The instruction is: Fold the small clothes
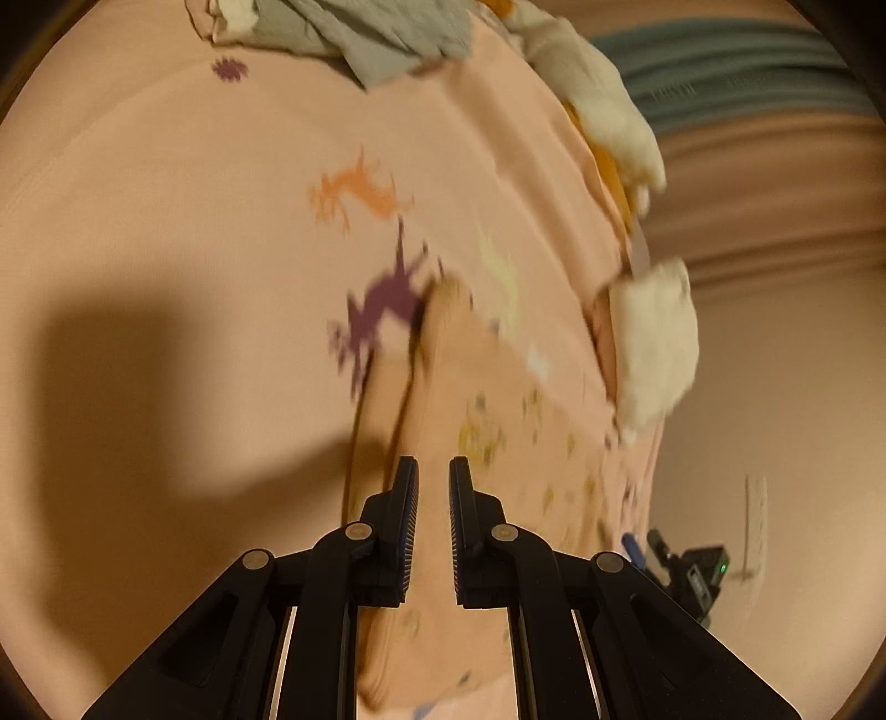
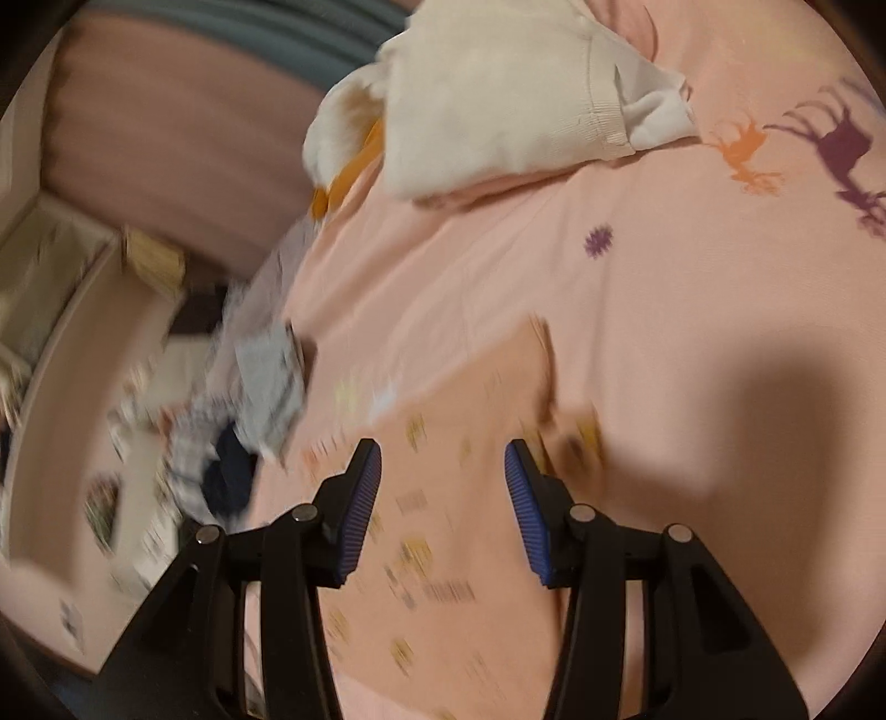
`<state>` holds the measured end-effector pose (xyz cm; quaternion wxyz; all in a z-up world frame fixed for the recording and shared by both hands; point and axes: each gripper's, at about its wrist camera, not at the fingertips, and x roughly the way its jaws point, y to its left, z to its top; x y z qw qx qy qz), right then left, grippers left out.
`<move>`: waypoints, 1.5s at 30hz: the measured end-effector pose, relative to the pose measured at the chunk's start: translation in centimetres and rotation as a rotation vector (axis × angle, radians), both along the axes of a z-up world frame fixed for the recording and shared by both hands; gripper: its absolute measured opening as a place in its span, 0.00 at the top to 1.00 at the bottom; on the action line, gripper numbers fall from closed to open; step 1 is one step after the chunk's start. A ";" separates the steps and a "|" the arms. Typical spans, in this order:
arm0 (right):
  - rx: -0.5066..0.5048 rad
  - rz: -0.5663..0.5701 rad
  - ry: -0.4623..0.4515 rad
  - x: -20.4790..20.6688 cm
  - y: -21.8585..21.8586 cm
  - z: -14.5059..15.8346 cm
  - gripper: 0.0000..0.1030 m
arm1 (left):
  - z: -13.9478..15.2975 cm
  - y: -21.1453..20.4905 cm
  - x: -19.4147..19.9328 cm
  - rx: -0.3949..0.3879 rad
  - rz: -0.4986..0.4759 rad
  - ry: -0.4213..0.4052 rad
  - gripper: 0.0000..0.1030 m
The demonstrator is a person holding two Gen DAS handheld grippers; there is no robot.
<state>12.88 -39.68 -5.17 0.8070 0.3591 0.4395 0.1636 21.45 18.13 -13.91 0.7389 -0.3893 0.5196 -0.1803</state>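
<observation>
Evidently mid-fold: left gripper (image 1: 433, 471), jaws narrowly parted, and right gripper (image 2: 443, 459), jaws wide, hovered empty over the pink garment (image 2: 459, 399); pinching matching corners would fold squarely.

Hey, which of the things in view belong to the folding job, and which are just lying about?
For the job:
- peach patterned garment
- left tongs, narrowly open around its fold
- right tongs, open
- cream garment, waiting
- grey garment, waiting

Lying about:
- peach reindeer bedsheet
- box beside the bed
</observation>
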 end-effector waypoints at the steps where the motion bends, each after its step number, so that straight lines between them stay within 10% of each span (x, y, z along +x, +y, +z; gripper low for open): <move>1: -0.023 0.009 0.003 -0.7 0.2 -0.3 0.54 | -0.3 -0.2 -0.6 0.014 -0.016 0.002 0.95; 12: 0.000 0.054 0.101 -5.2 0.8 -3.7 0.54 | -1.7 -1.6 -3.4 -0.019 -0.092 0.026 0.95; 17: 0.009 0.087 0.096 -5.9 2.1 -3.7 0.54 | -1.5 -1.5 -4.2 -0.052 -0.110 0.014 0.70; 36: 0.016 0.161 0.023 -6.7 2.7 -3.1 0.65 | -1.4 -3.5 -4.4 -0.011 -0.247 -0.005 0.70; 40: -0.070 0.179 0.046 -6.0 3.8 -3.4 0.89 | -1.3 -3.8 -4.6 0.051 -0.253 0.006 0.93; 45: -0.093 0.192 -0.021 -6.9 3.3 -2.1 0.93 | -0.6 -3.0 -5.8 0.020 -0.272 -0.009 0.97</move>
